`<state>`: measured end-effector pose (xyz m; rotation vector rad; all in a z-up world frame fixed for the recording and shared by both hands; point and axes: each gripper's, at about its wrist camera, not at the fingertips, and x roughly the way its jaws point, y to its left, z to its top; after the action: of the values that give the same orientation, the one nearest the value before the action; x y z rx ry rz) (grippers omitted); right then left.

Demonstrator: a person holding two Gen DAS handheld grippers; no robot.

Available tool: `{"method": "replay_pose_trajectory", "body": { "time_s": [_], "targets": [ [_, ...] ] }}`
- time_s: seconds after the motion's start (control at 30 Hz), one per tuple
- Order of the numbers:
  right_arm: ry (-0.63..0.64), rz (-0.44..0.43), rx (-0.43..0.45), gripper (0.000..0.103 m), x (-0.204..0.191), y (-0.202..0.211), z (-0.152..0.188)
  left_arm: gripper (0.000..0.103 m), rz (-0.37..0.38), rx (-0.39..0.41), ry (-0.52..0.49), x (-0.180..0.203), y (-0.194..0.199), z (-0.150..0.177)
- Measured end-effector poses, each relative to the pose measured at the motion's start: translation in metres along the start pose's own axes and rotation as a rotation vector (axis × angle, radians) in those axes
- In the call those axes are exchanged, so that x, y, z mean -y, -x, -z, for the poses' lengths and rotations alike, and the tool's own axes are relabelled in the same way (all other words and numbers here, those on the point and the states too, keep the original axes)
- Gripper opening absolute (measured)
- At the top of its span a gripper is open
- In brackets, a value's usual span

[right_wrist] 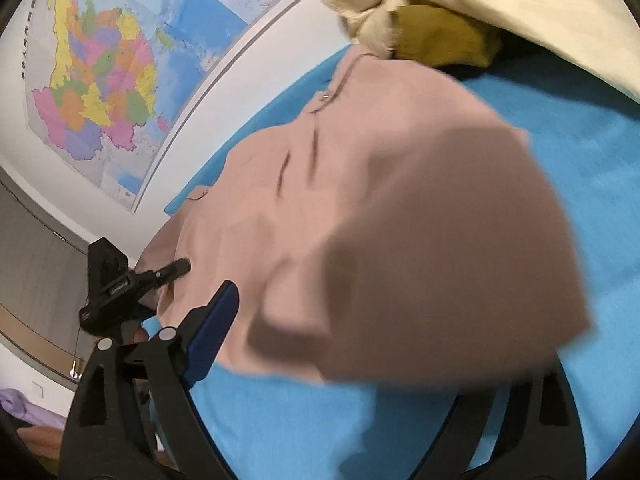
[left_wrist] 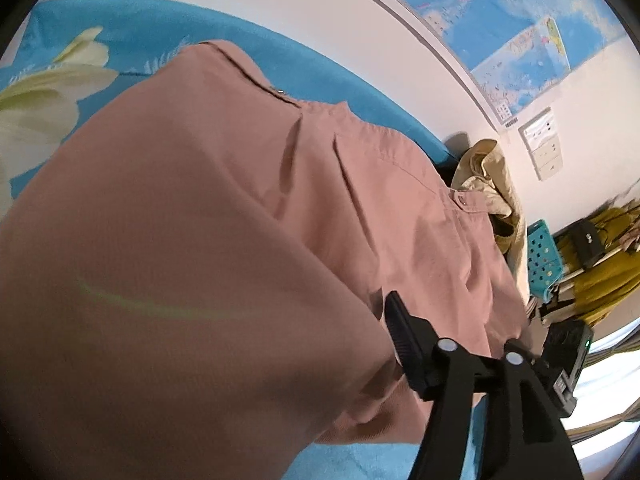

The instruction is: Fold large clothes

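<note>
The left hand-held gripper (left_wrist: 296,308) shows only one black ribbed finger (left_wrist: 402,330), which lies against the edge of the dusty-pink woven garment with pleats and a waistband (left_wrist: 248,184). The other finger is buried under a blurred fold of that cloth close to the lens, so I cannot tell whether the jaws are apart or clamped. The right hand-held gripper (right_wrist: 360,312) has its jaws standing wide apart. Its blue-padded finger (right_wrist: 214,320) rests at the near edge of the pink garment, and a loose flap of the garment hangs over the opposite finger, with no pad seen pressing on cloth. In the right wrist view the left tool's black body sits just beside that blue-padded finger, at the garment's left edge. The pink garment lies spread on the bright blue bed sheet printed with pale flowers (left_wrist: 120,28), waistband towards the wall, between the two tools. A crumpled beige garment (left_wrist: 492,176) lies at the far corner of the bed, touching the waistband end of the pink one. Beyond it stands a turquoise perforated plastic basket (left_wrist: 542,256). A large coloured map (right_wrist: 100,72) hangs on the white wall above the bed, with a white socket panel (left_wrist: 542,144) near it.
</note>
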<state>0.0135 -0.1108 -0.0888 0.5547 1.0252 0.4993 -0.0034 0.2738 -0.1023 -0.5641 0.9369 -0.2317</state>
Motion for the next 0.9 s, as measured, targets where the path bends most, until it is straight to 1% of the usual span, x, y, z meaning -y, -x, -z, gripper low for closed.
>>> {"method": "replay_pose_trajectory", "body": {
  "time_s": [0.03, 0.1, 0.17, 0.27, 0.3, 0.37, 0.4, 0.43, 0.47, 0.5, 0.53, 0.57, 0.6, 0.63, 0.7, 0.73, 0.77, 0.8, 0.87, 0.9],
  "targets": [
    [0.005, -0.009, -0.003, 0.086, -0.001, -0.005, -0.002, 0.069, -0.007, 0.003, -0.008, 0.001, -0.001, -0.001],
    [0.021, -0.008, 0.012, 0.085, -0.002, -0.015, -0.007, 0.072, -0.028, 0.014, -0.022, 0.003, -0.004, -0.003],
    [-0.002, -0.016, 0.029, 0.085, -0.001, -0.02, -0.013, 0.076, -0.042, 0.02, -0.037, 0.005, -0.005, -0.005],
    [-0.035, -0.033, 0.045, 0.085, 0.002, -0.023, -0.019, 0.082, -0.041, 0.038, -0.033, 0.005, -0.006, -0.005],
    [-0.038, -0.035, 0.047, 0.085, 0.002, -0.023, -0.02, 0.086, -0.038, 0.041, -0.047, 0.007, -0.008, -0.004],
    [-0.035, -0.022, 0.041, 0.082, 0.001, -0.025, -0.021, 0.086, -0.067, 0.055, -0.069, 0.012, -0.011, -0.004],
    [-0.037, -0.02, 0.039, 0.076, 0.0, -0.026, -0.022, 0.085, -0.082, 0.059, -0.08, 0.015, -0.013, -0.003],
    [-0.038, -0.027, 0.034, 0.072, 0.001, -0.026, -0.023, 0.074, -0.118, 0.064, -0.098, 0.017, -0.014, -0.003],
    [-0.04, -0.028, 0.03, 0.057, 0.001, -0.027, -0.024, 0.068, -0.154, 0.066, -0.116, 0.02, -0.016, -0.002],
    [-0.055, -0.031, 0.026, 0.047, 0.004, -0.027, -0.025, 0.058, -0.187, 0.064, -0.133, 0.022, -0.017, -0.002],
    [-0.059, -0.056, 0.028, 0.035, 0.006, -0.025, -0.026, 0.047, -0.202, 0.066, -0.137, 0.022, -0.016, -0.003],
    [-0.058, -0.074, 0.03, 0.035, 0.006, -0.024, -0.027, 0.044, -0.193, 0.069, -0.127, 0.019, -0.014, -0.003],
    [-0.067, -0.082, 0.027, 0.035, 0.008, -0.025, -0.028, 0.044, -0.179, 0.07, -0.117, 0.016, -0.013, -0.004],
    [-0.073, -0.081, 0.017, 0.037, 0.009, -0.027, -0.028, 0.047, -0.167, 0.07, -0.114, 0.014, -0.012, -0.005],
    [-0.088, -0.086, 0.02, 0.05, 0.011, -0.032, -0.029, 0.053, -0.159, 0.082, -0.093, 0.008, -0.013, -0.006],
    [-0.087, -0.083, 0.02, 0.051, 0.01, -0.035, -0.029, 0.06, -0.15, 0.092, -0.086, 0.007, -0.012, -0.005],
    [-0.077, -0.074, 0.024, 0.054, 0.008, -0.037, -0.031, 0.064, -0.137, 0.092, -0.085, 0.008, -0.013, -0.006],
    [-0.08, -0.069, 0.029, 0.058, 0.006, -0.039, -0.032, 0.068, -0.137, 0.092, -0.085, 0.01, -0.013, -0.006],
    [-0.074, -0.058, 0.036, 0.061, 0.002, -0.043, -0.034, 0.068, -0.179, 0.094, -0.095, 0.015, -0.017, -0.007],
    [-0.068, -0.049, 0.038, 0.061, 0.0, -0.045, -0.034, 0.068, -0.196, 0.092, -0.104, 0.017, -0.019, -0.008]
  ]
}}
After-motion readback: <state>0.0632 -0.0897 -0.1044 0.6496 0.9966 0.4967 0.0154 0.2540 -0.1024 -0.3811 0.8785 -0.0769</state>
